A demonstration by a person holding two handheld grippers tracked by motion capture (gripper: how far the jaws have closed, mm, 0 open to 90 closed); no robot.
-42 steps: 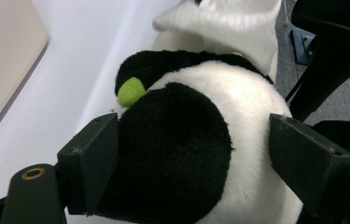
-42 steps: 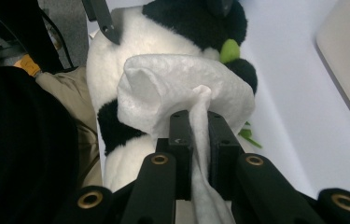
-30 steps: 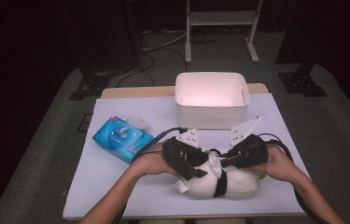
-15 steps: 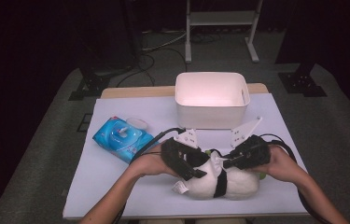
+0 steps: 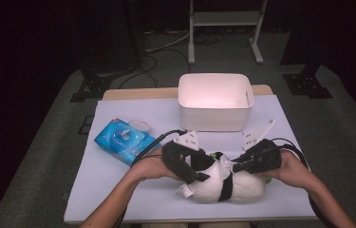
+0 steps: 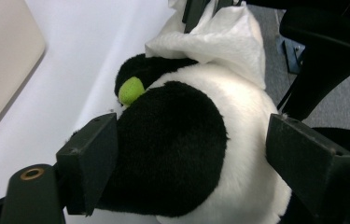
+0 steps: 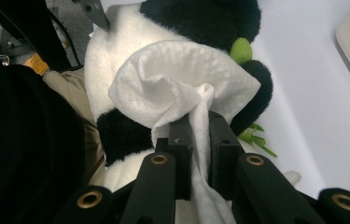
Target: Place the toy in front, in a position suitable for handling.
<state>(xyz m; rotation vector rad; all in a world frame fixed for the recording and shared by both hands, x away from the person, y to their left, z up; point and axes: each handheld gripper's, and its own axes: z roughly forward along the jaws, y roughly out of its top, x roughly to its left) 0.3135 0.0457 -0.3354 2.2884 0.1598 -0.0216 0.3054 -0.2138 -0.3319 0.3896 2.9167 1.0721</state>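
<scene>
Wiping of a plush panda [image 5: 223, 183] is the work in hand. The panda lies on its side near the desk's [image 5: 118, 190] near edge, roughly at the middle of that edge, well apart from the white bin [image 5: 215, 101] at the far edge.

Left claw [image 5: 195, 175]: jaws set wide, straddling a black part of the panda. In the left gripper view the left claw [image 6: 191, 154] has one pad pressed into the black fur; the other pad stands just beside the white fur, and contact there cannot be confirmed. Judged function: steadying the toy.

Right claw [image 5: 235, 167]: jaws drawn narrow and clamped on a white wipe [image 7: 182, 88]. In the right gripper view the right claw [image 7: 199, 135] pinches a bunched tail of the wipe, and the spread part rests against the panda's white fur near a green patch [image 7: 241, 50].

Status, as a judgement:
- Done: wipe in the grip, toy braced, wipe brought onto the fur.
- Left: passes over the rest of the fur; no cleaned area can be told apart from the rest.
- Left: disposal of the wipe, possibly into the bin.

A blue wipe pack [image 5: 124, 140] lies toward the desk's left edge, well apart from the panda.
</scene>
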